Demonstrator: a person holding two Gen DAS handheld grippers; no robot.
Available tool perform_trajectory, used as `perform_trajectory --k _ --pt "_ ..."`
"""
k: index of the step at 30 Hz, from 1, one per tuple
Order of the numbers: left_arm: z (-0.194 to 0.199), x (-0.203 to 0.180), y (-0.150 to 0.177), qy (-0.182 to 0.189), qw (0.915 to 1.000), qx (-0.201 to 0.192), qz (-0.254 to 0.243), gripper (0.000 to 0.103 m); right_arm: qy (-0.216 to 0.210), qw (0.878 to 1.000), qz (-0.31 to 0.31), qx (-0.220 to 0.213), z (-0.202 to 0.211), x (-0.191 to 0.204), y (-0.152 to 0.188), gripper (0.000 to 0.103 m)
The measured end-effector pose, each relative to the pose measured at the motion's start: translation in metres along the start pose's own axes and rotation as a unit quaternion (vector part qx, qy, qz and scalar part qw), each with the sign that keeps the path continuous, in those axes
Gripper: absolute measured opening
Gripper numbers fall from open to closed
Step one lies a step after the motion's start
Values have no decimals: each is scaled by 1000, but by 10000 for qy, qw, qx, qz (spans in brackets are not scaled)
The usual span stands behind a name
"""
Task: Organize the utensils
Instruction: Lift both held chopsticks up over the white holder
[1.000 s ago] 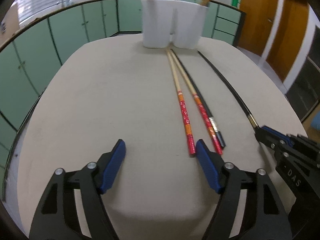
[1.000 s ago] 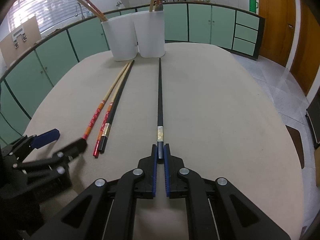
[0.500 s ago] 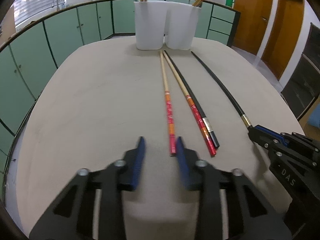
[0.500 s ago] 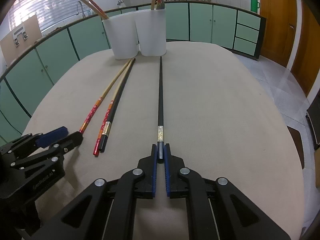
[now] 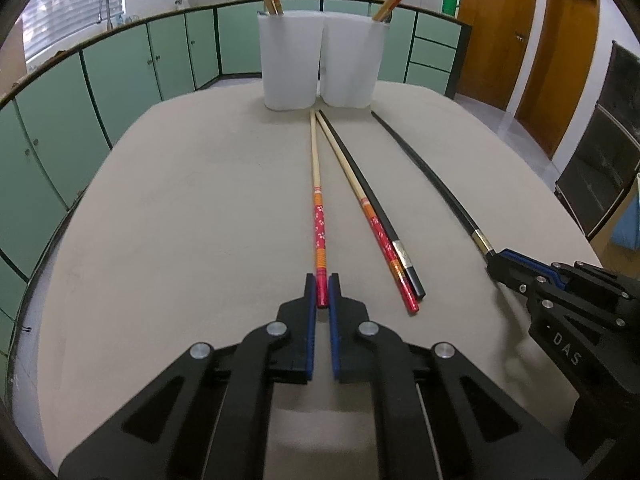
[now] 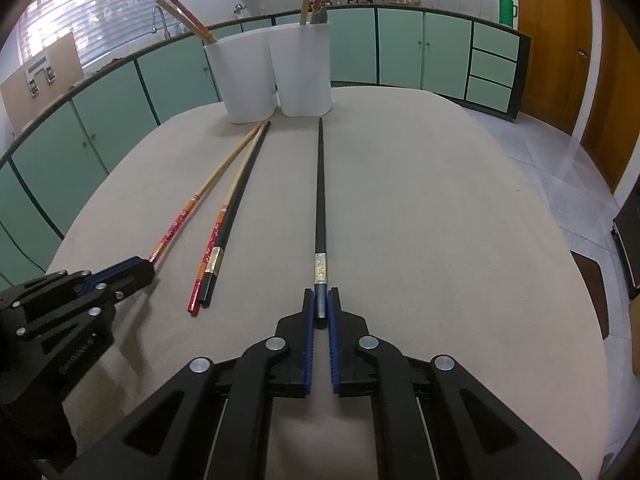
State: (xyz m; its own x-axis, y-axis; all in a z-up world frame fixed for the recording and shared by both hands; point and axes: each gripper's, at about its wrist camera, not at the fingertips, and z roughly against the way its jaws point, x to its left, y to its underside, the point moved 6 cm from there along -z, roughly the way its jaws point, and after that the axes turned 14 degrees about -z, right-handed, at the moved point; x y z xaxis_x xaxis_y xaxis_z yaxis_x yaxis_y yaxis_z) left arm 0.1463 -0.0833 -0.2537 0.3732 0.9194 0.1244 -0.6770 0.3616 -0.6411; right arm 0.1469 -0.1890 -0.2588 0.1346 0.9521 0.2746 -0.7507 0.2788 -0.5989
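My left gripper [image 5: 322, 289] is shut on the red end of a red-and-wood chopstick [image 5: 317, 184] that lies on the beige table [image 5: 180, 208]. My right gripper [image 6: 321, 303] is shut on the end of a black chopstick [image 6: 320, 192], also lying on the table. Between them lie a second red-and-wood chopstick [image 5: 360, 204] and a second black chopstick [image 6: 240, 196], side by side. Two white holder cups [image 5: 289, 62] [image 5: 352, 64] stand at the far edge with chopsticks in them.
The right gripper shows at the right in the left wrist view [image 5: 504, 268]; the left gripper shows at the left in the right wrist view [image 6: 132, 270]. Green cabinets [image 5: 120, 68] ring the room. Wooden doors [image 5: 496, 28] stand at the right.
My left gripper moved right and forward onto the red-and-wood chopstick's end and closed on it. My right gripper stayed shut on the black chopstick.
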Motion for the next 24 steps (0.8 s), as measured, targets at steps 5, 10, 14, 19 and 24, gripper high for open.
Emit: perform_trajectory --k 5,10,14,19,24 --pt "15 4 -9 -65 9998 -170 -54 5 -20 9999 -10 -131 10 -1 -7 6" --pt "29 8 -19 -94 9992 -375 -78 5 -61 9995 9 -317 24 1 -19 6" --pt "43 13 -31 -115 9982 -587 -53 5 -78 9987 63 -505 38 4 -32 6" --pt "63 22 -51 -136 9958 -906 -9 5 -197 9972 57 -723 57 10 -49 6" --pt "88 30 -77 -157 9914 -1298 -31 5 -309 9948 123 -963 81 15 -72 6"
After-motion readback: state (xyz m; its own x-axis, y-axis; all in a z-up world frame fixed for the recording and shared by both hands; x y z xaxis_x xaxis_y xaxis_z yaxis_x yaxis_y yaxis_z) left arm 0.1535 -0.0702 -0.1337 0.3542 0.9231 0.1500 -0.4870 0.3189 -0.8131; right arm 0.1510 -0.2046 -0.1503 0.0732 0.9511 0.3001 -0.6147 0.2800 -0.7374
